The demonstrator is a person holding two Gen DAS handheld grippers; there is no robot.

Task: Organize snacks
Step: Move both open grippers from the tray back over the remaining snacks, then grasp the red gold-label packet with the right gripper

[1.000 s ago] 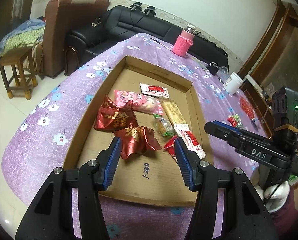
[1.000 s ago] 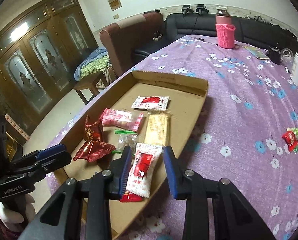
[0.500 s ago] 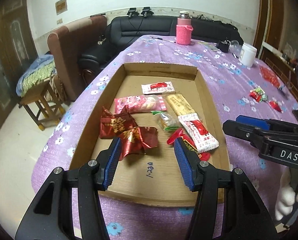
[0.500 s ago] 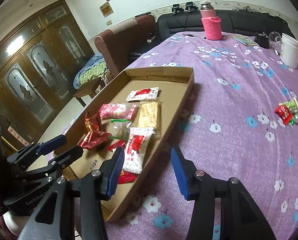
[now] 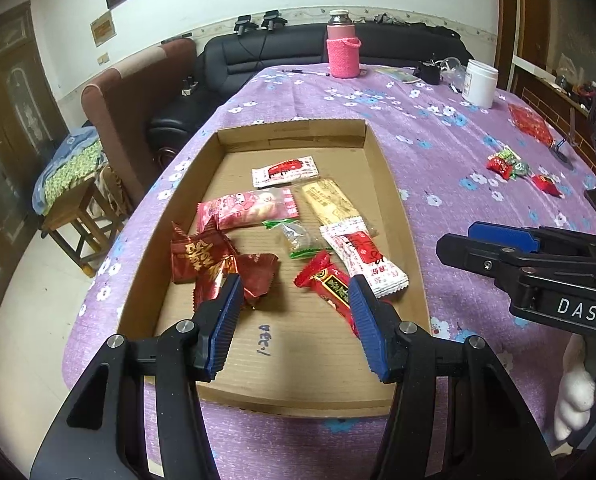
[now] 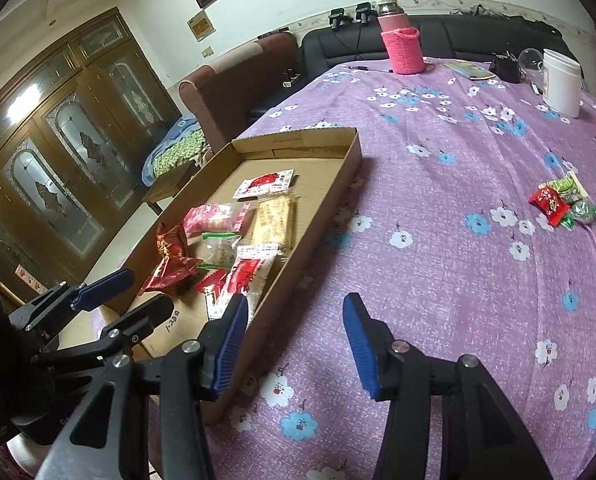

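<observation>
Left gripper [image 5: 294,300] over near end of cardboard tray [image 5: 394,200], fingers moderately apart, nothing between pads. Tray on purple floral counter [image 6: 438,240] holds snacks: crumpled red wrappers [image 5: 214,260] left, pink packet [image 5: 250,210], white-red packet [image 5: 362,254] right. Right gripper [image 6: 294,320] above counter just beside tray's right wall, fingers have just been opening, empty. Loose candies [image 6: 562,200] lie well apart at far right.

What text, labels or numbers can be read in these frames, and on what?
"DAS": right gripper, on its body.
Handwritten mark on the cardboard tray floor: digits, unclear.
Snack wrappers: print too small to read.
Left gripper label: too blurred to read.
</observation>
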